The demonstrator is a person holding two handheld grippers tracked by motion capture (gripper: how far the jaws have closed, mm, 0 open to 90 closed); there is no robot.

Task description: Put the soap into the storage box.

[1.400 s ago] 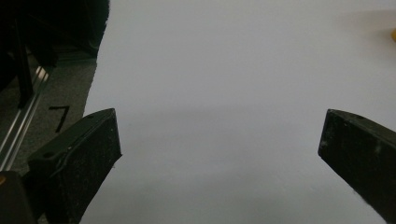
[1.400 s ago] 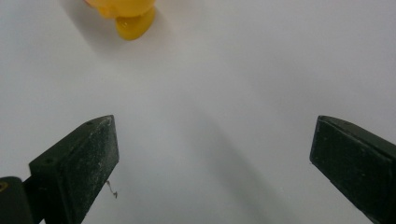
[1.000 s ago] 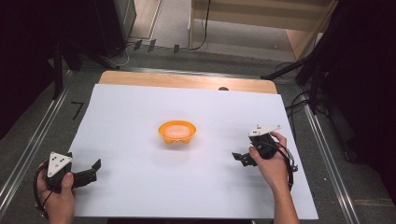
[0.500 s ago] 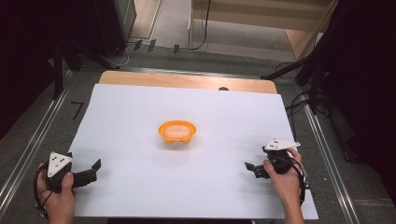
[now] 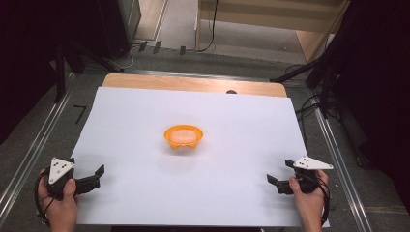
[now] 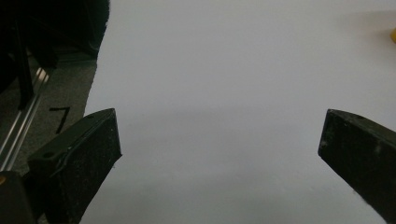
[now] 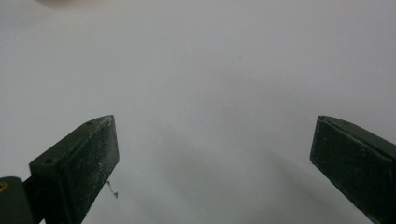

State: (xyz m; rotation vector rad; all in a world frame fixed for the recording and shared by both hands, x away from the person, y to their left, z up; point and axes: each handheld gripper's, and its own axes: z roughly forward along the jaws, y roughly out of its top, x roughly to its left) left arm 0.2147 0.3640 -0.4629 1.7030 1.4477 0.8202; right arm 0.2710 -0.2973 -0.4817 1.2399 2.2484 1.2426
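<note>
My left hand-held gripper (image 5: pixel 95 178) rests at the bench's near-left corner and my right hand-held gripper (image 5: pixel 279 177) at its near-right, both with jaws spread wide and empty. An orange bowl (image 5: pixel 183 137) sits upright mid-bench (image 5: pixel 241 121), well apart from both.

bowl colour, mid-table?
Orange bowl, with a paler pinkish inside; it shows best in the high view.

We count one bowl (image 5: pixel 183 137) on the surface (image 5: pixel 145 111), which carries one white sheet (image 5: pixel 241 130). We count two grippers: one left gripper (image 5: pixel 95 178) and one right gripper (image 5: pixel 278 177), each with two fingers set apart. We count two hands, one per gripper.
</note>
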